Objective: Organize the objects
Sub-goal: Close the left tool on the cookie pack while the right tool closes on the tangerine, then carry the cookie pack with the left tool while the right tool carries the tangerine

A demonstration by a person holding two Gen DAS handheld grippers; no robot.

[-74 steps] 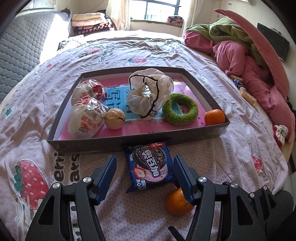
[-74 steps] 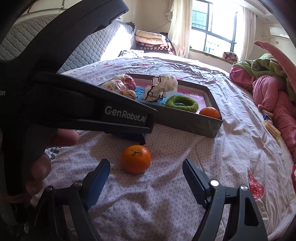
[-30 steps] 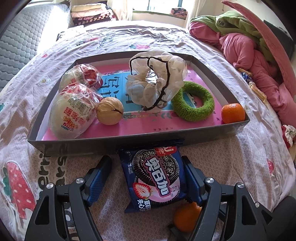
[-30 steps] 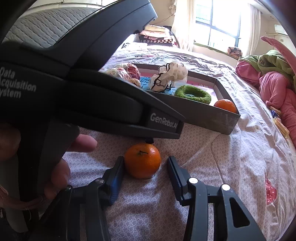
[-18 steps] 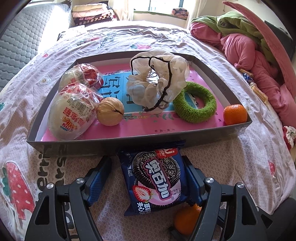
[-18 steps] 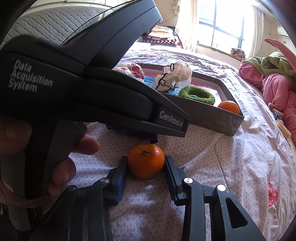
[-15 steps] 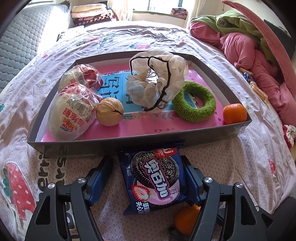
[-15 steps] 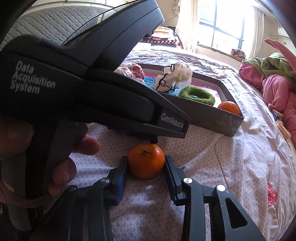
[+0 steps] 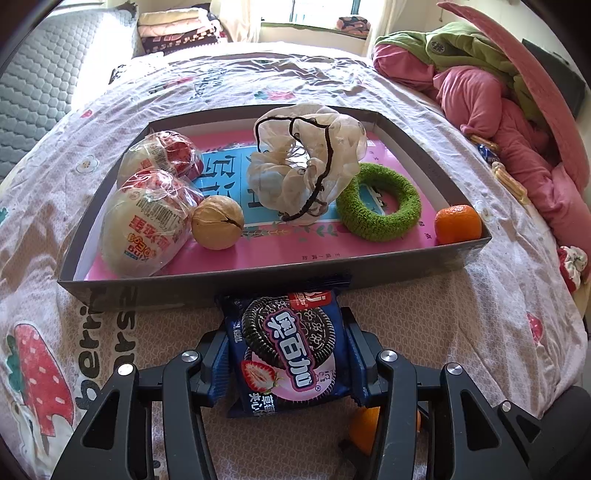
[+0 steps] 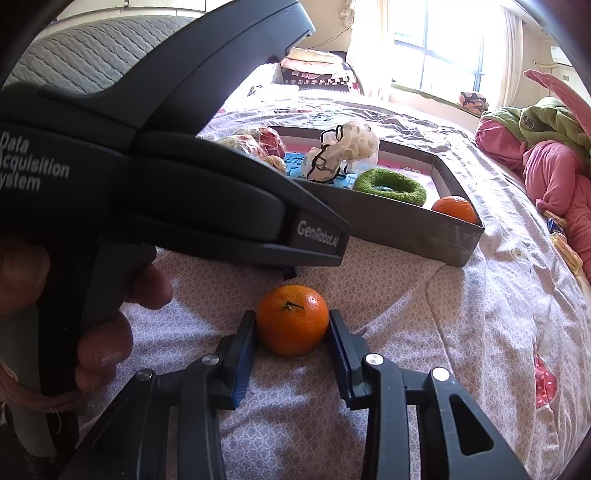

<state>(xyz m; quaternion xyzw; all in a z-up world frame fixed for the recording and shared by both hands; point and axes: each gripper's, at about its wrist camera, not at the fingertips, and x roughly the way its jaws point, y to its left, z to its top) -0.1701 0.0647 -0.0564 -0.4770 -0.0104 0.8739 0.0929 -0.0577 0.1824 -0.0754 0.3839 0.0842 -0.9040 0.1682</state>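
The left gripper (image 9: 287,360) has its 2 blue-padded fingers (image 9: 218,363) pressed against both side edges of a blue cookie packet (image 9: 290,350), which lies on the patterned bedspread (image 9: 424,321) with its far end touching the near wall of the tray; the right gripper (image 10: 291,332) is clamped on a loose mandarin (image 10: 292,319) that sits on the bedspread just in front of its fingers (image 10: 243,343); in the right wrist view the body of the left gripper fills the upper left, held by a hand (image 10: 92,314) whose fingertips wrap its handle; a sliver of the same mandarin shows behind the left gripper's right finger in the left wrist view.

Just beyond the packet stands the shallow grey tray (image 9: 258,275) with a pink and blue printed floor; along its left side lie 2 wrapped buns (image 9: 147,218), 1 behind the other, with a walnut (image 9: 218,222) touching the nearer bun; a sheer cream scrunchie (image 9: 306,162) with dark trim sits at the middle; a green fuzzy ring (image 9: 378,206) lies just right of it; a second mandarin (image 9: 457,224) rests in the near right corner.

Farther off, pink and green bedding (image 9: 491,85) is heaped at the right; folded blankets (image 9: 177,26) sit by the window.
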